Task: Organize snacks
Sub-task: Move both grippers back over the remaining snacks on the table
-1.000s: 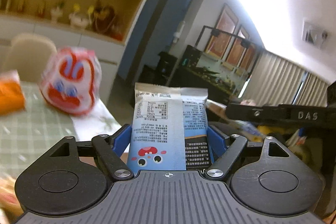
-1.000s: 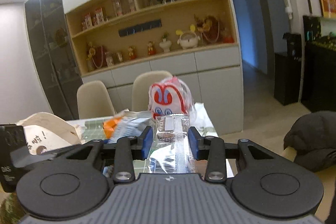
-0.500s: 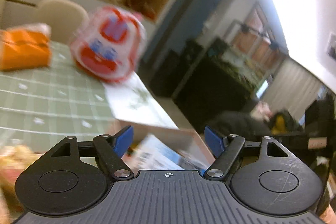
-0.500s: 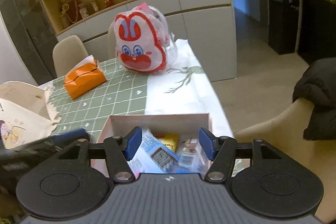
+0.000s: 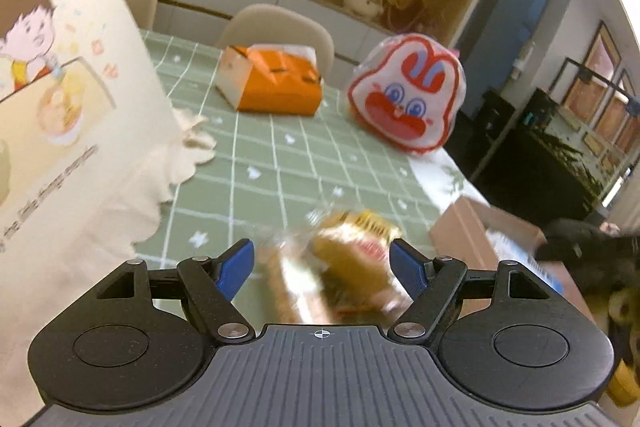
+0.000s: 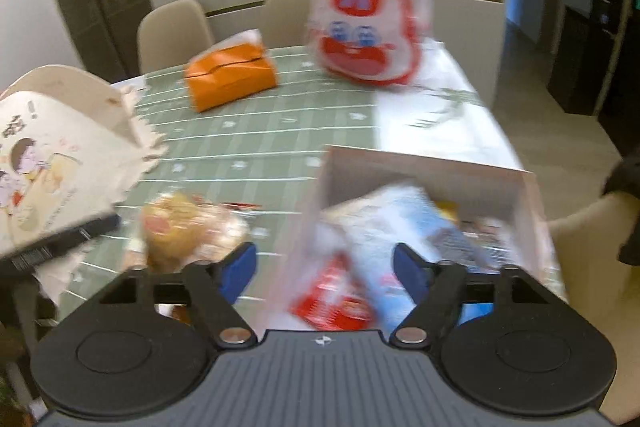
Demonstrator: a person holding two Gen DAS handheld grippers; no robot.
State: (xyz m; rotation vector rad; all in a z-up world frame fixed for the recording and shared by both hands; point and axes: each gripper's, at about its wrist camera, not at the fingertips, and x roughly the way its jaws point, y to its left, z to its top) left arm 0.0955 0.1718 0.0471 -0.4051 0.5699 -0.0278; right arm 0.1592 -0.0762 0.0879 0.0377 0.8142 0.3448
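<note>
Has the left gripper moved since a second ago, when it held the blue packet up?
Yes. The left gripper, now open and empty, has swung down and left: the rabbit bag now sits upper right, and blurred yellow snacks lie between its fingers.
</note>
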